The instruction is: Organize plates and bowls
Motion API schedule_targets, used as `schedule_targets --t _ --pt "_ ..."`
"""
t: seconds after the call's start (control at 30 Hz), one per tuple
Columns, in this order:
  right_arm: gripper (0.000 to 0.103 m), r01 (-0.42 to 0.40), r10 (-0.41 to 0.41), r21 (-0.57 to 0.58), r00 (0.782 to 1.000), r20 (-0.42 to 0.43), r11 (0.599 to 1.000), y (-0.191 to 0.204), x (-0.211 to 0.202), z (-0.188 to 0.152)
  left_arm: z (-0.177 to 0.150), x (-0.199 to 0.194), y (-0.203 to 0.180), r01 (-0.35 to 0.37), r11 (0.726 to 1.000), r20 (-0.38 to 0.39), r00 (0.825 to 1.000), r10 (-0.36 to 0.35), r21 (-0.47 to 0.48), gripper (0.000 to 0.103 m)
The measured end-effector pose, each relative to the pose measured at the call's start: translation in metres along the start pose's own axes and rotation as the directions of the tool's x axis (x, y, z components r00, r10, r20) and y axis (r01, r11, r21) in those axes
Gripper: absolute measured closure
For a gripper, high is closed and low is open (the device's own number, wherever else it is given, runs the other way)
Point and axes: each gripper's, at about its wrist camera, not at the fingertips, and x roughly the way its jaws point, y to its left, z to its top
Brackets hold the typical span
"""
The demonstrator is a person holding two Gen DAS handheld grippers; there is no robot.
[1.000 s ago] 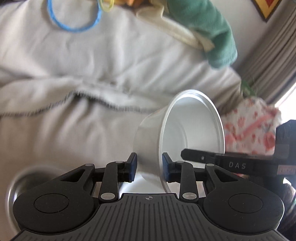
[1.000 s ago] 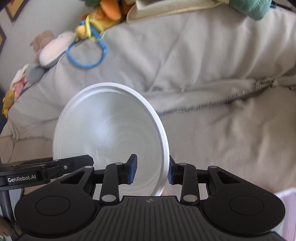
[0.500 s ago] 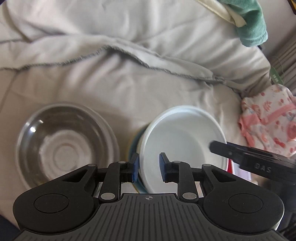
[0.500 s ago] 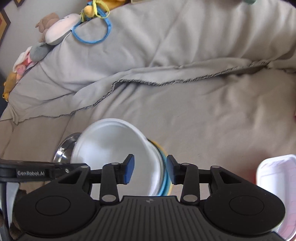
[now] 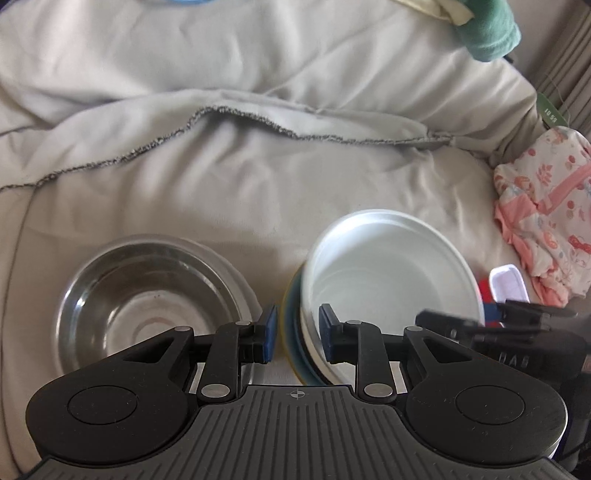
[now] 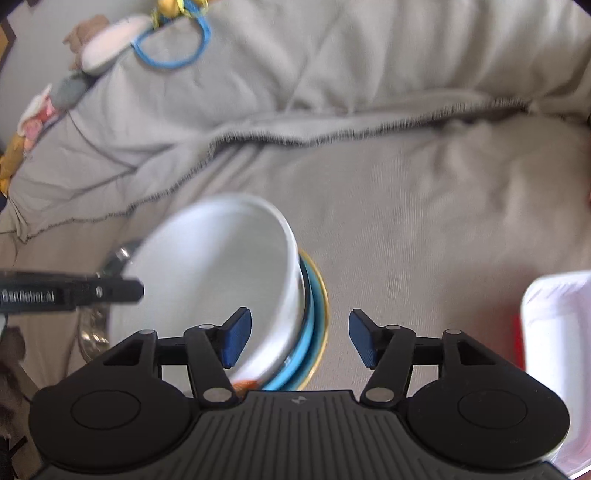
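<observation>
A white bowl (image 5: 388, 280) sits on a stack of blue and yellow-rimmed plates (image 5: 291, 332) on the grey-covered couch; it also shows in the right wrist view (image 6: 221, 280) with the plates (image 6: 314, 306) under it. A steel bowl (image 5: 147, 306) stands to its left. My left gripper (image 5: 294, 338) has its jaws close around the near rim of the bowl and plates. My right gripper (image 6: 300, 339) is open, its jaws wide on either side of the bowl's right rim.
A pink patterned cloth (image 5: 546, 221) lies at the right. A white container (image 6: 554, 350) with red beside it sits at the right. Toys and a blue ring (image 6: 170, 44) rest on the couch back. A green towel (image 5: 487, 26) hangs behind.
The white bowl came down from a tilted hold onto the plate stack. My right gripper's jaws have opened wide and let go of it. The left jaws stay close around the rim.
</observation>
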Motion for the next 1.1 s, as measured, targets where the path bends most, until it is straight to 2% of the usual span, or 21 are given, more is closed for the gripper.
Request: schedule_targets --t 0.13,0.33,0.53,0.63,0.77,0.9,1.03,1.1 --pt "0.041 -0.035 0.038 0.06 0.998 -0.044 0.998 -0.01 0.02 -0.006 0.005 0.02 0.013 0.052 0.998 -0.013 0.999 -0.053 -0.046 0.066" --pt "0.041 -0.194 0.214 0.214 0.974 -0.078 0.958 -0.026 0.038 -0.014 0.011 0.047 0.016 0.109 0.993 -0.041 0.993 -0.111 -0.054 0.069" --pt "0.04 -0.256 0.286 0.265 0.955 -0.081 0.93 -0.026 0.047 -0.023 0.008 0.064 0.018 0.123 0.989 -0.057 0.99 -0.128 -0.08 0.069" --pt "0.04 -0.239 0.269 0.258 0.959 -0.086 0.936 -0.021 0.048 -0.023 0.003 0.061 0.02 0.133 0.985 -0.027 0.99 -0.136 -0.106 0.069" --pt "0.04 -0.222 0.254 0.247 0.961 -0.106 0.943 -0.017 0.052 -0.02 -0.001 0.057 0.019 0.135 0.984 -0.039 0.989 -0.141 -0.113 0.069" --pt "0.04 -0.176 0.213 0.249 0.968 -0.131 0.952 -0.014 0.05 -0.018 -0.009 0.048 0.011 0.122 0.988 -0.085 0.988 -0.13 -0.091 0.067" --pt "0.039 -0.164 0.211 0.26 0.964 -0.163 0.952 -0.014 0.042 -0.02 -0.03 0.043 0.014 0.133 0.98 -0.155 0.976 -0.155 -0.144 0.066" --pt "0.039 -0.159 0.201 0.23 0.964 -0.174 0.96 -0.014 0.04 -0.023 -0.042 0.041 0.016 0.153 0.974 -0.15 0.973 -0.178 -0.166 0.066"
